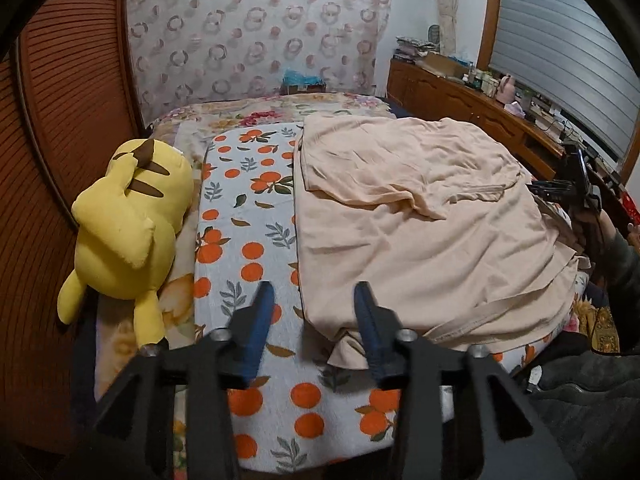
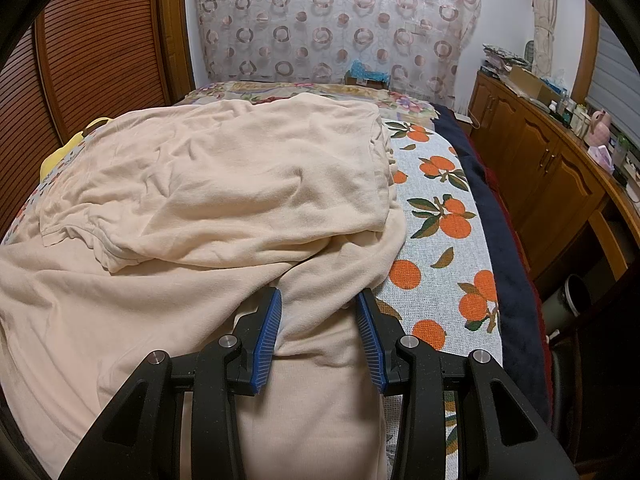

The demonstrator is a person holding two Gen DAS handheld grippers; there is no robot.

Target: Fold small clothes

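Note:
A pale peach garment [image 1: 420, 216] lies partly folded on an orange-print cloth [image 1: 248, 216] over the bed. Its far part is folded over toward me. My left gripper [image 1: 314, 312] is open and empty, just above the cloth at the garment's near left corner. My right gripper [image 2: 320, 308] is open, its jaws straddling a ridge of the same garment [image 2: 224, 184] at its near right edge without pinching it. The right gripper also shows in the left wrist view [image 1: 576, 184] at the garment's right side.
A yellow plush toy [image 1: 128, 220] lies left of the orange-print cloth. A wooden headboard [image 1: 60, 120] stands at the left. A wooden cabinet [image 2: 552, 176] with bottles runs along the right of the bed. A patterned curtain [image 2: 332, 20] hangs at the far end.

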